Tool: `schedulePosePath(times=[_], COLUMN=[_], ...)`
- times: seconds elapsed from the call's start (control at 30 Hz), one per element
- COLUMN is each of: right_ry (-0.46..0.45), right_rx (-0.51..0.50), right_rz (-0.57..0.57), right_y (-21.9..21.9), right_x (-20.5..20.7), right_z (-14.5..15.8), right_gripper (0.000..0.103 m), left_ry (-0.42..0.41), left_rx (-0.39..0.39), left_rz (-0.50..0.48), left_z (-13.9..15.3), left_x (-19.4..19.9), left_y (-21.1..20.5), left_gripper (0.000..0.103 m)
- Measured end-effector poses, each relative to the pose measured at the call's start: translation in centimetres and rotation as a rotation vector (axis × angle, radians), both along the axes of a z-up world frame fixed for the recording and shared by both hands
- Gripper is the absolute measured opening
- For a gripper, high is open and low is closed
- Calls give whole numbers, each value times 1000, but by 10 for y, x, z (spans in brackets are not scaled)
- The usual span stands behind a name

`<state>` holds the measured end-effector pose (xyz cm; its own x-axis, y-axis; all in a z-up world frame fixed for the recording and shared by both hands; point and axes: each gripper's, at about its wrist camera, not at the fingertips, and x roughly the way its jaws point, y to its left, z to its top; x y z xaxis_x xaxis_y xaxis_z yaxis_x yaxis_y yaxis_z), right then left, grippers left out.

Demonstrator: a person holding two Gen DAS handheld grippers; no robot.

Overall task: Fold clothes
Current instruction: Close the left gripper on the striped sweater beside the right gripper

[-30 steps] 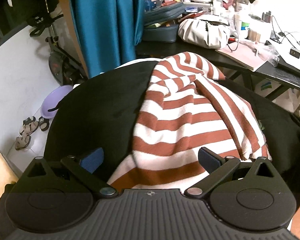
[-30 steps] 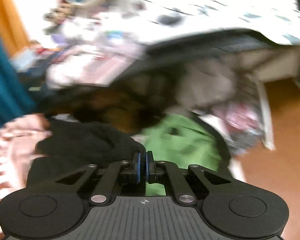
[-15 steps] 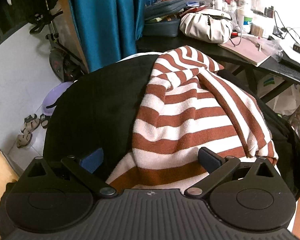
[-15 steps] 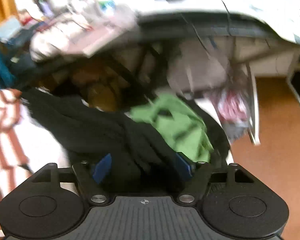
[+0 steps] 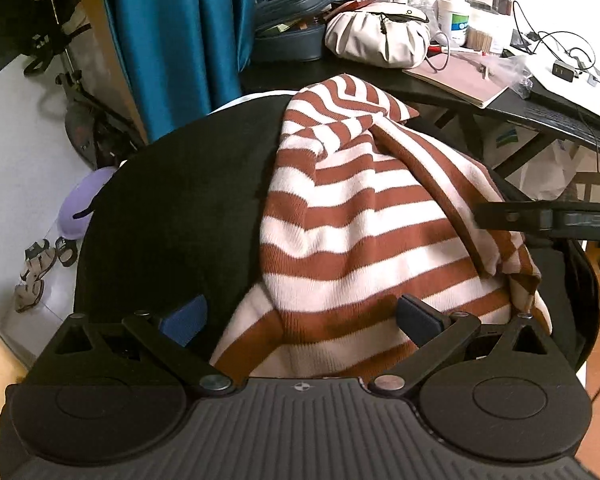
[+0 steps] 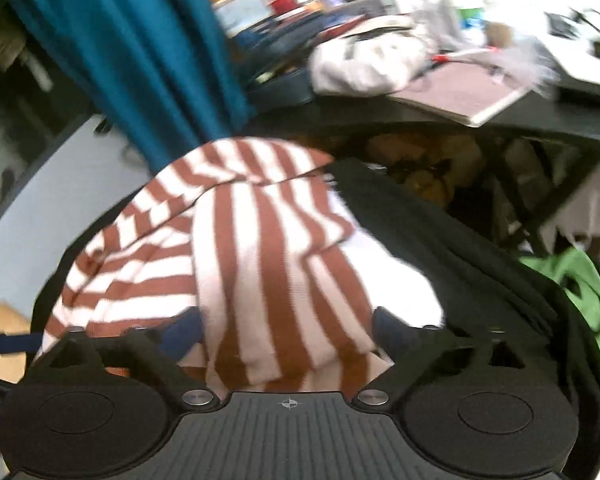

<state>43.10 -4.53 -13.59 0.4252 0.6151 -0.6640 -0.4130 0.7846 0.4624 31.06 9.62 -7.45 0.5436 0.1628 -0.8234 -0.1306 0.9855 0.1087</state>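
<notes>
Striped brown-and-white garment (image 5: pixel 364 232) lying crumpled on a black cloth (image 5: pixel 172 216) that covers a rounded surface, beside a cluttered desk (image 5: pixel 512 104). Left gripper (image 5: pixel 300 316) and right gripper (image 6: pixel 288 326) both poised at the garment's near edge, fingers spread wide apart, holding nothing. Green cloth (image 6: pixel 580 288) at far right, right wrist view.

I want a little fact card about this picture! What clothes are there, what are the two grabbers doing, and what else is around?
top garment: striped sweater, brown and white, rumpled
underneath: black cloth
other clothes: green garment at the right edge
left gripper: open, over the sweater's near edge
right gripper: open, over the sweater
behind: blue curtain, cluttered desk with a white bag
</notes>
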Motion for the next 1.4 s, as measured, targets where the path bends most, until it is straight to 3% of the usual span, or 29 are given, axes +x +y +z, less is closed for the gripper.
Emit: schedulePosePath(times=[0.03,0.07,0.17,0.27,0.33,0.47,0.53,0.6,0.63,0.73,0.77,0.83,0.93,1.07,1.13,1.27,1.3,1.33,1.37,1.4], right_ry=[5,0,-54,-39,-29,35,49,52,62,108,125,143,172,163,153,125,116,109,109,112], right_rx=[10,41,88,107,102,131,141,132,128,116,109,82,64,57,28,-16,-12,-9,1,14], right_rz=[3,-21,-157,-301,-335,-290,-278,-284,-283,-268,-249,-223,-203,-162,-110,-92,-90,-86,-70,-50], right_y=[0,-6,-43,-79,-95,-114,-116,-112,-110,-104,-101,-96,-94,-91,-84,-68,-64,-60,-57,-55], right_x=[3,7,9,13,15,14,13,13,14,15,14,10,-3,-35,-49,-54,-52,-49,-47,-46], right_z=[2,6,17,19,15,1,-5,-13,-17,-31,-35,-42,-48,-48,-50,-60,-61,-63,-60,-57], right_gripper=[27,12,11,11,11,13,22,45,51,63,64,70,71,76,76,76,75,71,50,26], left_ry=[0,-4,-21,-32,-38,-24,-9,2,10,33,38,48,63,82,104,93,90,88,86,83], left_rx=[3,4,5,2,-13,-4,15,34,48,80,79,77,74,70,51,67,70,72,61,36], left_rz=[-3,-8,-17,-23,-38,-83,-109,-129,-135,-153,-164,-184,-215,-256,-245,-264,-263,-260,-265,-271], left_z=[1,2,6,9,9,2,-3,-7,-9,-11,-10,-9,-7,-5,-8,-13,-14,-14,-12,-9], left_x=[-1,-2,0,9,17,37,45,52,53,52,49,41,29,14,8,-4,-4,-4,-4,-6], left_y=[0,0,2,4,3,-7,-14,-21,-24,-31,-31,-31,-31,-31,-24,-21,-23,-25,-28,-29], left_gripper=[103,103,103,103,103,103,103,103,103,103,103,91,82,85,99,100,98,82,68,40])
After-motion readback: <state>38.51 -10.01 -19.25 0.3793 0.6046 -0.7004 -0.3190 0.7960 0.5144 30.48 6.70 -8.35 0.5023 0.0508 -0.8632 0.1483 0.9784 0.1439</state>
